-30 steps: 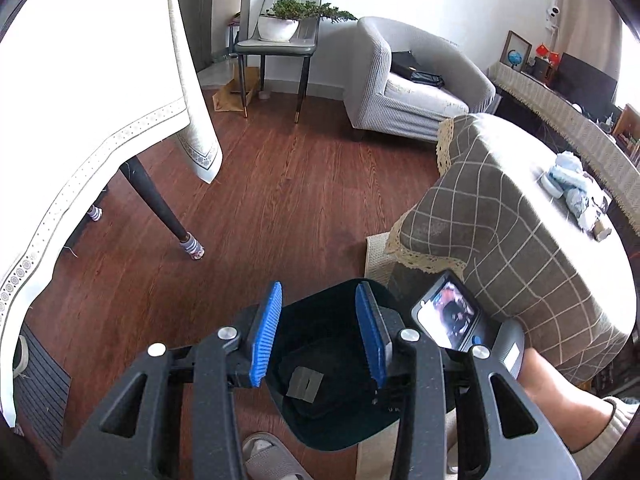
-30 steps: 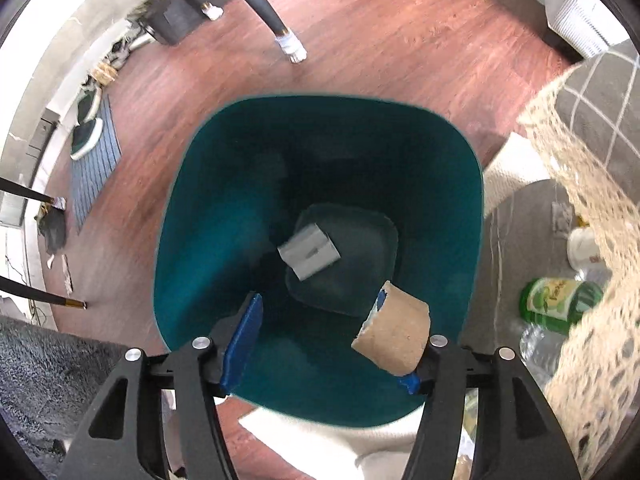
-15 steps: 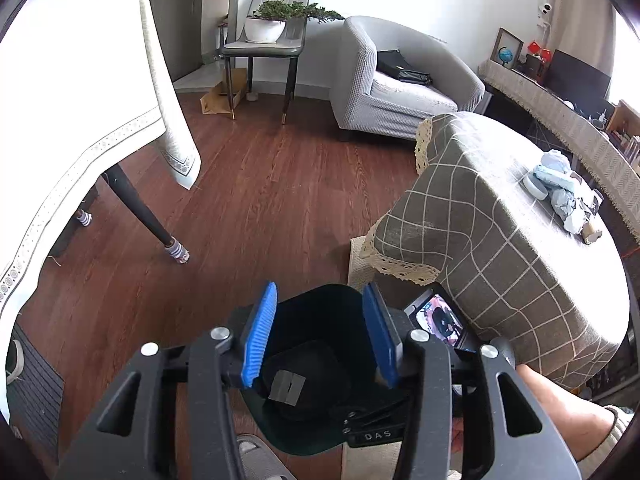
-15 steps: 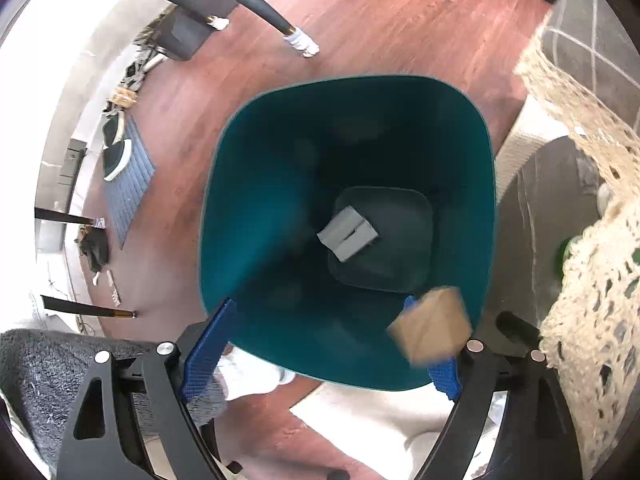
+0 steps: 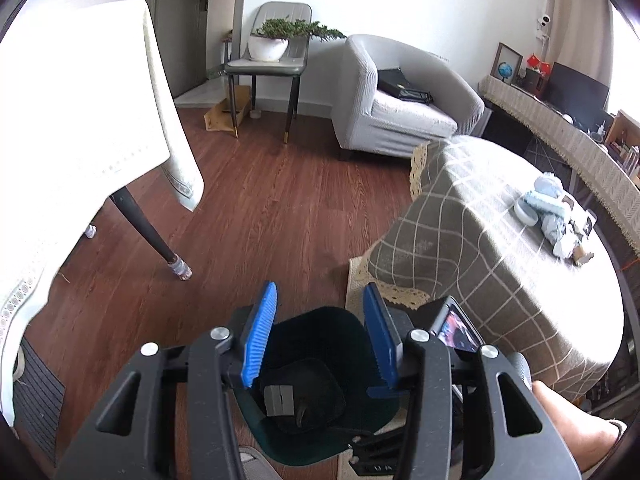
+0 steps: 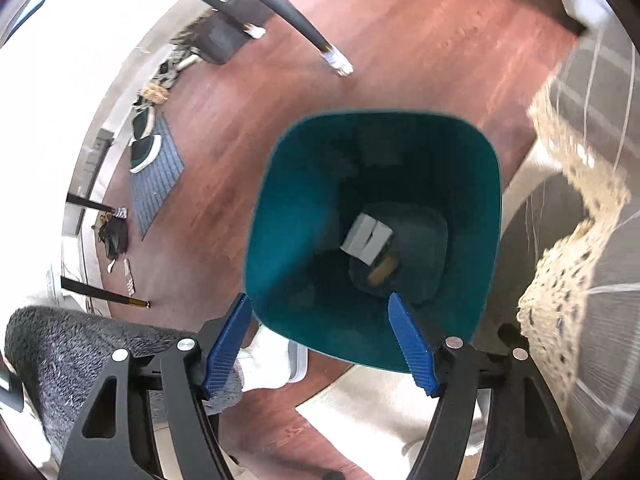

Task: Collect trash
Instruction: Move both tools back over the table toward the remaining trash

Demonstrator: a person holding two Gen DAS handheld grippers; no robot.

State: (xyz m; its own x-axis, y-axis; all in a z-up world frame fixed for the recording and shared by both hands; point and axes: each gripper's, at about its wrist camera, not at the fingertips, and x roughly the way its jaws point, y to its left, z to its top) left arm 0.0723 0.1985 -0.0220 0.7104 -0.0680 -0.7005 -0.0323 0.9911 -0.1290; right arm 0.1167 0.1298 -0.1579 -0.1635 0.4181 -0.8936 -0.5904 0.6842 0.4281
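A teal trash bin (image 6: 304, 216) stands on the wood floor, seen from above in the right wrist view. On its bottom lie a grey folded piece (image 6: 366, 237) and a brown cardboard roll (image 6: 383, 269). My right gripper (image 6: 320, 312) hovers above the bin's near rim, its jaws closing with nothing between them. In the left wrist view the bin (image 5: 320, 436) shows dark below my left gripper (image 5: 320, 300), which stands open and empty; the grey piece (image 5: 279, 399) and roll (image 5: 302, 414) lie inside.
A round table with a checked cloth (image 5: 500, 272) stands right of the bin, with toys (image 5: 548, 216) on top. A white-clothed table (image 5: 72, 152) and its dark leg (image 5: 152, 236) stand left. A grey armchair (image 5: 400, 100) and a chair with a plant (image 5: 276, 44) are at the back. A doormat (image 6: 154, 176) lies by the wall.
The brown roll left my right gripper and dropped to the bin's bottom beside the grey piece. The right gripper rose above the bin. The left gripper lifted and opened a little.
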